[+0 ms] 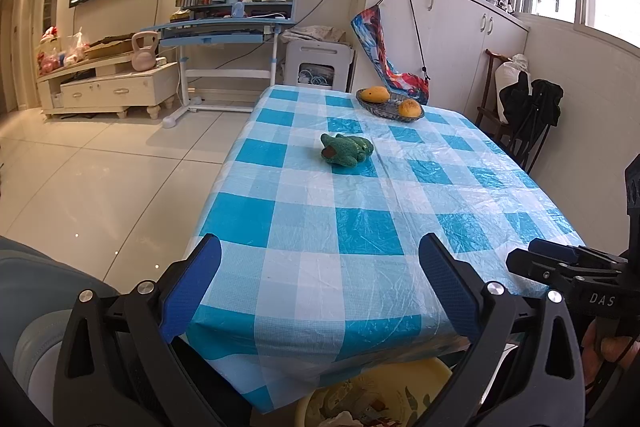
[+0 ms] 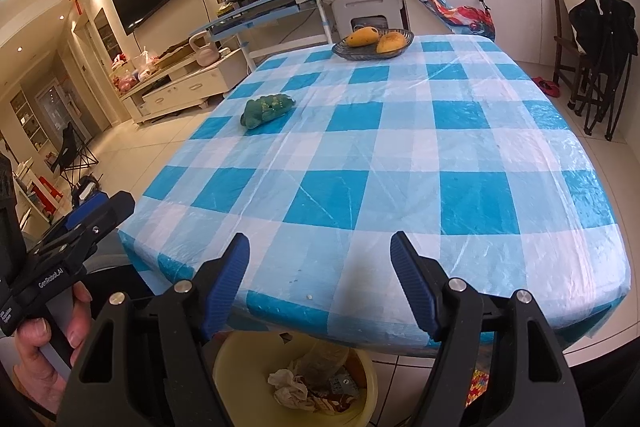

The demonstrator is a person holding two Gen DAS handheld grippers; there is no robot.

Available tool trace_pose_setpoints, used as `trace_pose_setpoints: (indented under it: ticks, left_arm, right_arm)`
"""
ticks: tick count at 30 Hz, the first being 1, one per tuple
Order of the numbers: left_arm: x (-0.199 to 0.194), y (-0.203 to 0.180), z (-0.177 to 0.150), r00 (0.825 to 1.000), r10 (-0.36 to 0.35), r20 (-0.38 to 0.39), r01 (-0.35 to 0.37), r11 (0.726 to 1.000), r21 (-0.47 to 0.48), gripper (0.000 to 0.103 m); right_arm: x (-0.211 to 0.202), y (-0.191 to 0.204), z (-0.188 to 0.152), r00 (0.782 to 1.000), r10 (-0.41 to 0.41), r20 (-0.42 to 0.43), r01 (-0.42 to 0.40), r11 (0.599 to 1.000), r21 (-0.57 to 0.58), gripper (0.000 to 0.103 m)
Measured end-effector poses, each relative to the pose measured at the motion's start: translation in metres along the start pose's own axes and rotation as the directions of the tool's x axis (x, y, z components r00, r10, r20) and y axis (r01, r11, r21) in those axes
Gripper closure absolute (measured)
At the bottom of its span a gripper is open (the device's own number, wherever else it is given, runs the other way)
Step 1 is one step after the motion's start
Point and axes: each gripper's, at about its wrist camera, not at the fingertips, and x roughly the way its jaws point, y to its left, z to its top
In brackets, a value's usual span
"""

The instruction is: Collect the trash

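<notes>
A yellow basin (image 2: 362,383) stands on the floor under the table's near edge, holding crumpled paper (image 2: 290,385) and wrappers; the basin (image 1: 436,373) also shows low in the left wrist view. My left gripper (image 1: 320,247) hovers open over the near edge of the blue-and-white checked tablecloth (image 1: 360,211), nothing between its fingers. My right gripper (image 2: 320,243) is likewise open and empty above the same edge of the tablecloth (image 2: 400,155). A tiny crumb (image 2: 309,295) lies on the cloth near the edge. A green plush toy (image 1: 346,151) (image 2: 266,109) lies mid-table.
A glass dish of mangoes (image 1: 390,105) (image 2: 374,45) sits at the table's far end. Beyond it are a blue desk (image 1: 228,27), a white stool (image 1: 318,63) and a colourful bag (image 1: 384,55). A chair with dark clothes (image 2: 600,39) stands on the right.
</notes>
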Motion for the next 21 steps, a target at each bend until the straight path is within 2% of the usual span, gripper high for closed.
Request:
trace_pose_setpoints:
  ticks: [21]
  left_arm:
    - [0.0054, -0.0007, -0.0021, 1.000, 0.022, -0.017, -0.022, 1.000, -0.007, 0.007]
  right_arm:
    - [0.0008, 0.0090, -0.0013, 1.000, 0.025, 0.006, -0.025, 0.999, -0.032, 0.025]
